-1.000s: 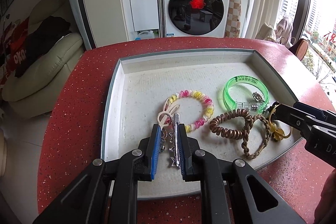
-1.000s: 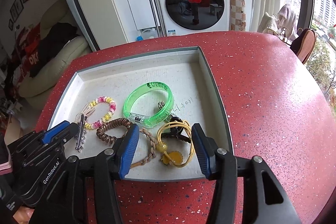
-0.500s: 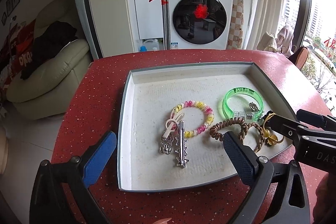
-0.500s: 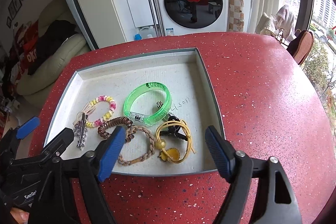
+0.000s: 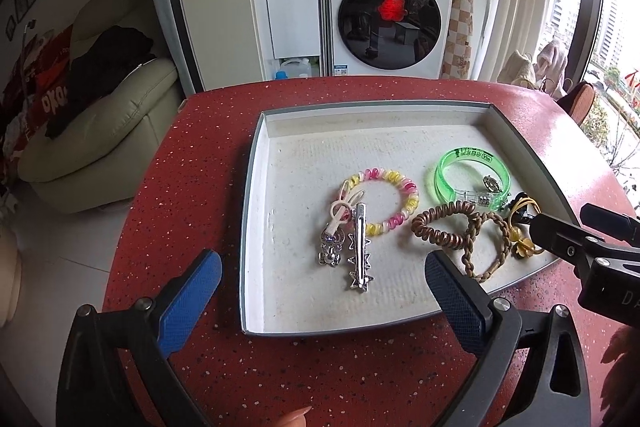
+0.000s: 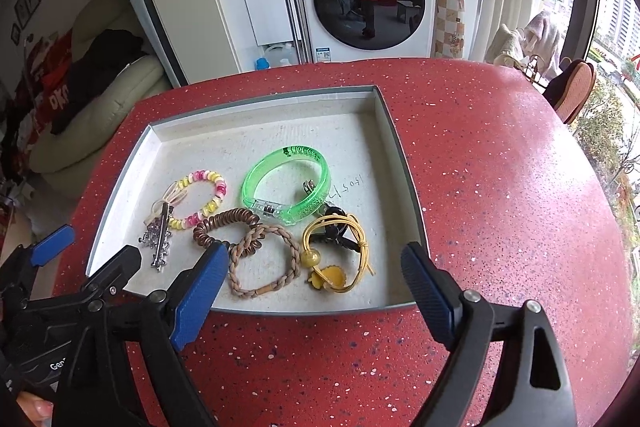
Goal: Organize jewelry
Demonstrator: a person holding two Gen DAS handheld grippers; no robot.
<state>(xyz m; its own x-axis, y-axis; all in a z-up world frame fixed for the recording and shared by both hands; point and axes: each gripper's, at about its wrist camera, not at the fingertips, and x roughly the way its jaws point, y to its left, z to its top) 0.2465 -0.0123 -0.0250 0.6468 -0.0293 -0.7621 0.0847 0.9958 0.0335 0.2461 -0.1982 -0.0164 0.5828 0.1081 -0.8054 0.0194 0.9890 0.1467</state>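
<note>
A grey-rimmed white tray (image 5: pixel 248 227) on the red table holds the jewelry. A silver star hair clip (image 5: pixel 360 251) lies flat beside a pink-and-yellow spiral bracelet (image 5: pixel 400 183) and a small charm. To the right are a green bangle (image 5: pixel 472 157), a brown coil tie (image 5: pixel 440 227) and a braided tie (image 6: pixel 264 267). A yellow cord tie (image 6: pixel 340 263) rests near the tray's front right. My left gripper (image 5: pixel 323 258) is open above the tray's front edge, clear of the clip. My right gripper (image 6: pixel 314 251) is still opening, and its pads touch nothing.
The tray's far half is bare. Bare red tabletop (image 6: pixel 500 187) spreads to the right of the tray. Past the table's far edge stand a washing machine (image 5: pixel 388 7), a red-handled mop (image 5: pixel 324 7) and a cream sofa (image 5: pixel 100 131).
My left gripper let go of the silver clip, opened wide and drew back. My right gripper's jaws spread apart around the yellow tie and pulled back a little.
</note>
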